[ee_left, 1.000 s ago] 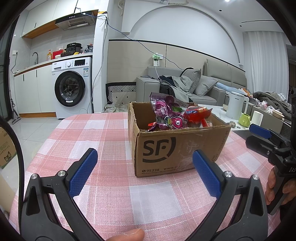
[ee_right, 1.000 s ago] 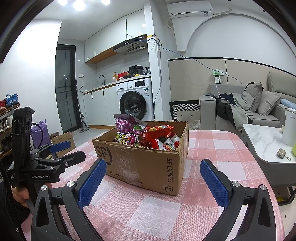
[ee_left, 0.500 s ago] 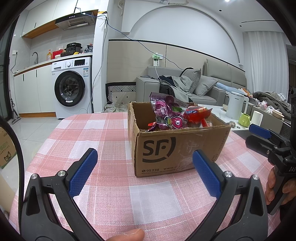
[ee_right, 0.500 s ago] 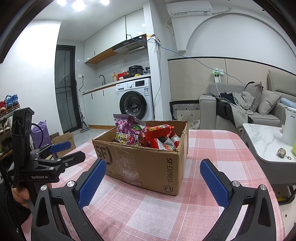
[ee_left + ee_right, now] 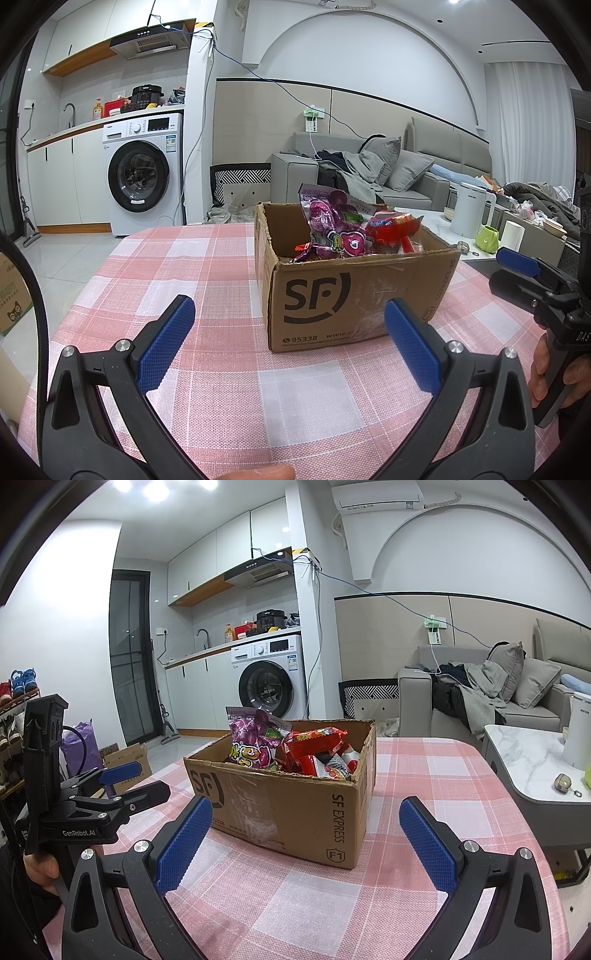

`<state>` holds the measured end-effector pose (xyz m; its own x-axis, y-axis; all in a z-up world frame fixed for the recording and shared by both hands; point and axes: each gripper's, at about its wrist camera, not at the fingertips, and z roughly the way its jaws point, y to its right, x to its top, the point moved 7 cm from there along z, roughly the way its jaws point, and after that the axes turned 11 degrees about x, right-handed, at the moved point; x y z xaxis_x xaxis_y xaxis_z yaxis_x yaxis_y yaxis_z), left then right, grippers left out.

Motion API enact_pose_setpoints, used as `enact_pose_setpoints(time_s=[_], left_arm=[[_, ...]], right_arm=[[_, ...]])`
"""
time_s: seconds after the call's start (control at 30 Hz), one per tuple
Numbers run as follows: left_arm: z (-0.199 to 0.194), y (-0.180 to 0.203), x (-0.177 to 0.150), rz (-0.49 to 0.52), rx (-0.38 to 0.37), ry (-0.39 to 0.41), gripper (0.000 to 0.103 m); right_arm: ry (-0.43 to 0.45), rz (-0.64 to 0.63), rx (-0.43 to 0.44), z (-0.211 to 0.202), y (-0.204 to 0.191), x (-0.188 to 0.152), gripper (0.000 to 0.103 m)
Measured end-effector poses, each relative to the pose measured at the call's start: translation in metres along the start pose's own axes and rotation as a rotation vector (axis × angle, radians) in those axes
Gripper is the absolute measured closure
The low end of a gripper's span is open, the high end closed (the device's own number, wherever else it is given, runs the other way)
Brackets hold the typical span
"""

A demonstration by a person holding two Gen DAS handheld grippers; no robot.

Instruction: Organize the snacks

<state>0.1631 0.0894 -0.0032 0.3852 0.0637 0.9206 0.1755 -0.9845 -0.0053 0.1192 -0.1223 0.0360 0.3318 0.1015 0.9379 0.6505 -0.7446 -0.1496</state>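
A brown cardboard box [image 5: 354, 295] [image 5: 295, 812] printed "SF" stands on a pink checked tablecloth [image 5: 207, 258]. Snack bags stick out of it: a purple bag [image 5: 332, 229] [image 5: 251, 746] and a red bag [image 5: 391, 229] [image 5: 314, 746]. My left gripper [image 5: 291, 339] is open, low over the cloth in front of the box, with nothing between its blue pads. My right gripper [image 5: 306, 842] is also open and empty, just short of the box's corner. Each gripper shows at the edge of the other's view, held by a hand [image 5: 554, 373].
A marble side table [image 5: 532, 760] with a white kettle [image 5: 469, 214] and a green cup [image 5: 487, 238] stands right of the table. A washing machine [image 5: 142, 173], grey sofa [image 5: 406, 173] and floor cartons [image 5: 127, 760] lie beyond. The cloth is bare in front and left of the box.
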Motion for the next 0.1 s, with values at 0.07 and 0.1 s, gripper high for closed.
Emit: enact_pose_setpoints(time_s=[0.07,0.1], left_arm=[[0.001,0.0002,-0.0002,-0.001,-0.001,-0.001,0.001],[0.0011,0.0001,0.0,0.0,0.0,-0.001,0.001]], right_arm=[[0.0,0.0,0.0,-0.0001,0.0001,0.0001,0.0],[0.001,0.001,0.0,-0.0001,0.0002,0.0002,0.0]])
